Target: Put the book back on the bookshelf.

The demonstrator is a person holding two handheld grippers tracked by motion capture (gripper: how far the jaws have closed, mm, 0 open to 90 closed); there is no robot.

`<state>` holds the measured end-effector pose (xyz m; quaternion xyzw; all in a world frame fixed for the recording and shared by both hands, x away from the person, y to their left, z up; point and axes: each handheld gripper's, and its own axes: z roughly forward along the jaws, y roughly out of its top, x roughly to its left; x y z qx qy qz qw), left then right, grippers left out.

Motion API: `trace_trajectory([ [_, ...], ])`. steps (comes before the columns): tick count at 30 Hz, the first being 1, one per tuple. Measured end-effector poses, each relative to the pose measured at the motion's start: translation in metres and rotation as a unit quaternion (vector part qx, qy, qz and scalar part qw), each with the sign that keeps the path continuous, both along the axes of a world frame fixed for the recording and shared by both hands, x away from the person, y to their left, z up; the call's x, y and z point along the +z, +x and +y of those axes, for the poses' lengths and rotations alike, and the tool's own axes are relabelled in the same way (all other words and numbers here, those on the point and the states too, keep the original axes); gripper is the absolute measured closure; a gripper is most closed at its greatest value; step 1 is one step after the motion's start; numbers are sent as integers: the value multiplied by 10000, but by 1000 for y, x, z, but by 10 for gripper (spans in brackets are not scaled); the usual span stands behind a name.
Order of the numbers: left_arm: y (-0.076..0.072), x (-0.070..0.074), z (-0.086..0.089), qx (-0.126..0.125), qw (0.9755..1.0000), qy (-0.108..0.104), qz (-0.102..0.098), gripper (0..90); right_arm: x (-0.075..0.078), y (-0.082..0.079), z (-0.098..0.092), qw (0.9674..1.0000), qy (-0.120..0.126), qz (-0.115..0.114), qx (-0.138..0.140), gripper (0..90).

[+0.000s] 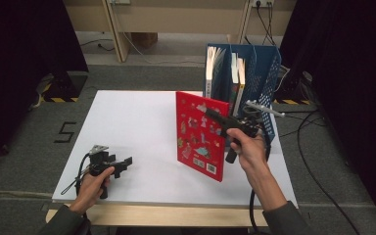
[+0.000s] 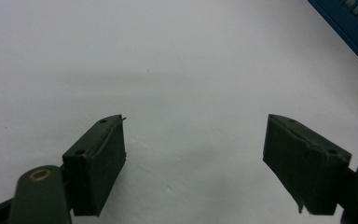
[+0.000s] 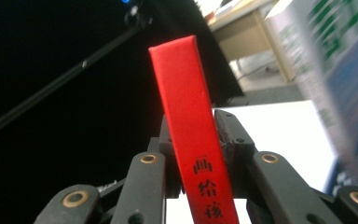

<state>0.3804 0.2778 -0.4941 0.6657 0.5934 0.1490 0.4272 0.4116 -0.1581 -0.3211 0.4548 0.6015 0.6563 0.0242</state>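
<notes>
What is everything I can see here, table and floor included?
Red book: one, red with small pictures on its cover, upright near the middle of the table, gripped at its spine.
Blue file rack: one, blue mesh, far right part of the table.
Books in the rack: several, mixed colours, standing upright; exact count unclear.
Table: one, white top.
Marking 5: one, black, on the grey floor left of the table.
Cables: a few, black, on the floor at right.
Left claw: one, black, open, low over the table's near left.
Right claw: one, black, shut on the red book's spine.
</notes>
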Motion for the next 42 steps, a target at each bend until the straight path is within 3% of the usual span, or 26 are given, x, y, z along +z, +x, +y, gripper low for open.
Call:
trace_trajectory([
  [8,2,-3,4,52,9997,-184,138,199,26,-16,-55,9976,242,-223,-609,744],
  [11,3,-3,5,123,9995,-226,165,199,34,-23,-79,9950,287,-303,-903,744],
  [15,4,-2,8,210,9996,-182,109,198,43,-32,-114,9886,434,-376,-1393,745],
  [18,5,0,8,242,9997,71,-66,196,44,-36,-139,9828,476,-365,-1746,744],
  [19,5,1,7,232,9993,261,-155,193,45,-36,-146,9811,483,-353,-1839,743],
  [21,5,5,4,205,9958,776,-434,188,45,-34,-158,9772,445,-332,-2050,741],
  [22,5,6,3,174,9944,899,-518,184,45,-33,-163,9760,434,-312,-2109,740],
  [25,7,6,2,141,9924,1095,-552,176,49,-28,-174,9716,416,-319,-2308,739],
  [28,12,-2,3,-143,9950,980,-145,170,57,-20,-178,9685,416,-365,-2426,740],
  [29,13,-7,2,-231,9944,1033,-63,171,60,-17,-179,9678,414,-385,-2454,740],
  [31,11,-9,-5,-366,9890,1429,-139,146,65,-10,-181,9653,464,-403,-2538,741],
  [32,11,-9,-6,-376,9882,1476,-167,142,67,-5,-182,9644,482,-419,-2568,740],
  [38,11,-9,-6,-382,9891,1414,-162,141,80,19,-182,9587,624,-454,-2737,741],
  [42,11,-9,-6,-387,9892,1406,-164,141,87,37,-181,9556,591,-467,-2848,740],
])
